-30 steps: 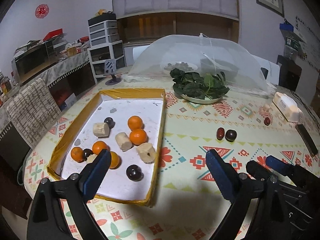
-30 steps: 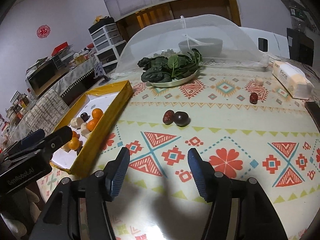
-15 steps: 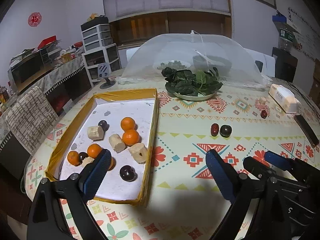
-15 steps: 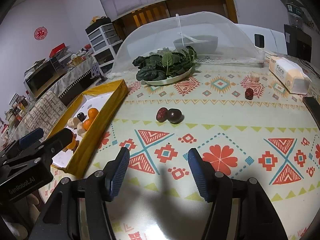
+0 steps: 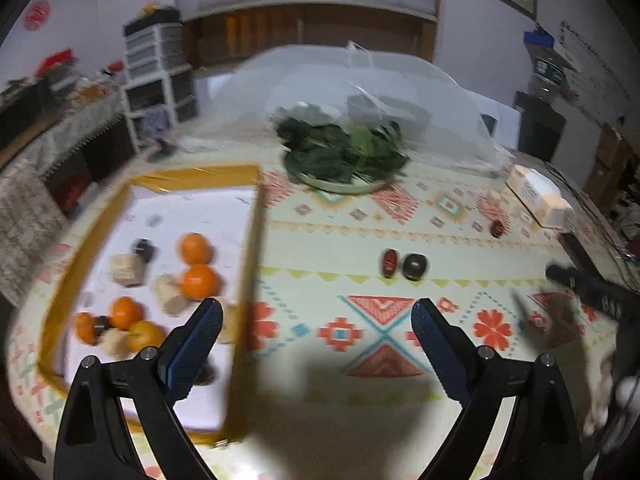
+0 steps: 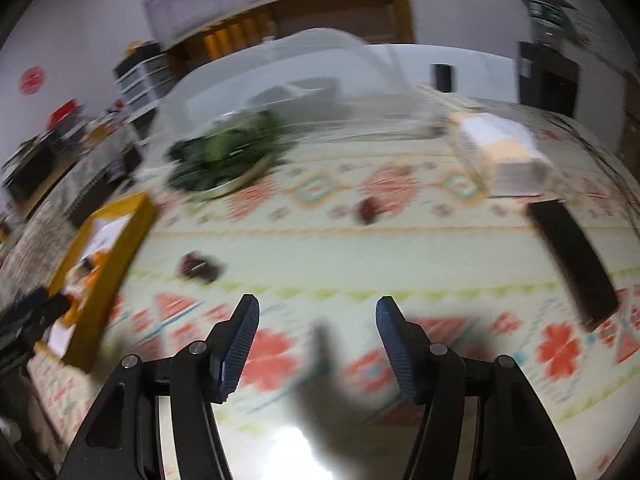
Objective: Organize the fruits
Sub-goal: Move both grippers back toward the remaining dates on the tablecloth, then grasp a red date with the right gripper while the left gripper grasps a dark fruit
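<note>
Both grippers [image 5: 316,320] [image 6: 318,316] released, red date [image 5: 389,263] beside dark plum [image 5: 415,266], plate of greens [image 5: 340,156] beyond

Mesh food cover [image 5: 360,92], plate of leafy greens [image 5: 344,156], tissue pack [image 5: 538,192], patterned counter [image 5: 400,220], possibly a dark remote [image 6: 572,260]

oranges [image 5: 195,248] in tray [image 5: 256,216], red date [image 5: 389,263] beside dark plum [image 5: 414,266]
</note>
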